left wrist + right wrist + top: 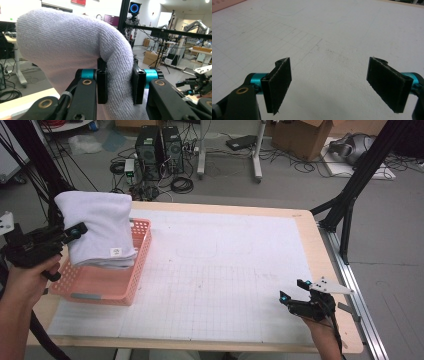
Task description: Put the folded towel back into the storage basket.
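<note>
**A:** What sits at the far left of the counter?

**B:** A pink basket with slatted walls, close to the counter's left edge and a little back from its near edge. Take the basket as the landmark. A folded white towel hangs above its rear half, its lower edge down inside the basket walls, its top well above the rim. A small label shows on the towel's lower front.

**A:** Who has the towel?

**B:** The left tool, held in a hand just left of the basket. Its jaws are closed partway and pinch a thick fold of the towel; in the left gripper view the cloth bulges over and between the two black pads.

**A:** And to the right of the basket?

**B:** A white gridded mat covers the counter, with a broad bare stretch running from the basket's right wall to the right edge. A strip of bare wood frames the mat on every side.

**A:** Where is the other tool?

**B:** The right tool is far right of the basket, low over the mat near the counter's front right corner. Its jaws stand wide apart with nothing between them; the pads face bare mat.
</note>
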